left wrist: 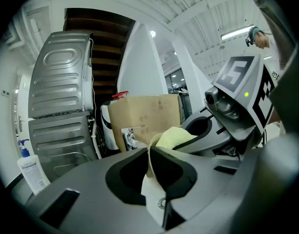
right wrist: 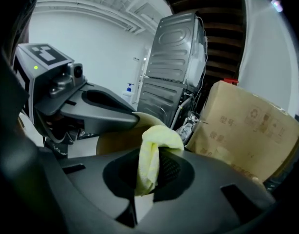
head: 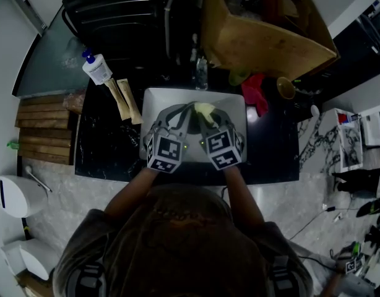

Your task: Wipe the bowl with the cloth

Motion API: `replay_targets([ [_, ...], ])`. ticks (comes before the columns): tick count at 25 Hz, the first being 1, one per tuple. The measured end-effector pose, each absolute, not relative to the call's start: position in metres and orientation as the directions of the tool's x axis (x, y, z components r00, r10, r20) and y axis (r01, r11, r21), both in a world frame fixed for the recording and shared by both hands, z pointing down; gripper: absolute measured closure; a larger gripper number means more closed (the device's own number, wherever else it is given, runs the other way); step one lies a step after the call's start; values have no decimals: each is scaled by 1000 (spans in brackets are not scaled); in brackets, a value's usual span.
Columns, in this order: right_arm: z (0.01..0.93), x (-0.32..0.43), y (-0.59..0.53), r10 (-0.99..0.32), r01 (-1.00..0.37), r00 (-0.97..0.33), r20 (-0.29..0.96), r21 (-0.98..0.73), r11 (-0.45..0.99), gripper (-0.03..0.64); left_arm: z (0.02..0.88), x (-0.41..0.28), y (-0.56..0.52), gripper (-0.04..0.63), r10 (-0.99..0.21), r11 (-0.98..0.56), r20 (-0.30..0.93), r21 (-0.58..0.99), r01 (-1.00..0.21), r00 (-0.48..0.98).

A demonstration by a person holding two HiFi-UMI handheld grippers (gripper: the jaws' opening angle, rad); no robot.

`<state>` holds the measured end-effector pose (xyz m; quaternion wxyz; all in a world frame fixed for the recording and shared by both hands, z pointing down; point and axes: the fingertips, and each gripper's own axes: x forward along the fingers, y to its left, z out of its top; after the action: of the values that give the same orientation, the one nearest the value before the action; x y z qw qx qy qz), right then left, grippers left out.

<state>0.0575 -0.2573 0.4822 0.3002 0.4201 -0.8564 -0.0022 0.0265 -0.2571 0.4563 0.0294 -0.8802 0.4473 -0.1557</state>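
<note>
Dark counter [head: 103, 147], pale basin [head: 234, 107], two tongs meeting over it.

Head view: the left gripper [head: 181, 117] and right gripper [head: 205, 121] reach toward 12 o'clock over the basin, with their tips close together at the yellow cloth [head: 205, 110]. A pump bottle [head: 97, 68] stands at 10 o'clock and a cardboard box [head: 264, 36] at 1 o'clock.
Left gripper view: its jaws are pinched onto the thin cream rim of the bowl [left wrist: 149, 162], which is held on edge. The cloth is bunched just beyond, at 1 o'clock.
Right gripper view: its jaws are clamped on the cloth, which folds over their top. The bowl's tan wall sits just behind at 10 o'clock, under the other gripper's jaw.
</note>
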Motion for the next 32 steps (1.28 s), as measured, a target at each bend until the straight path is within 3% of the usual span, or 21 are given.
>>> replay_targets([
  [11, 516, 55, -237, -577, -619, -496, 648, 202, 759, 598, 460, 25, -259, 557, -794, -598, 264, -172, -783, 548],
  [18, 529, 31, -213, -437, -514, -607, 664, 92, 853, 598, 463, 22, -263, 558, -797, -592, 269, -169, -788, 541],
  [32, 503, 30, -219, -504, -438, -597, 624, 274, 857, 597, 481, 29, -259, 568, -737, -651, 353, -139, -747, 577],
])
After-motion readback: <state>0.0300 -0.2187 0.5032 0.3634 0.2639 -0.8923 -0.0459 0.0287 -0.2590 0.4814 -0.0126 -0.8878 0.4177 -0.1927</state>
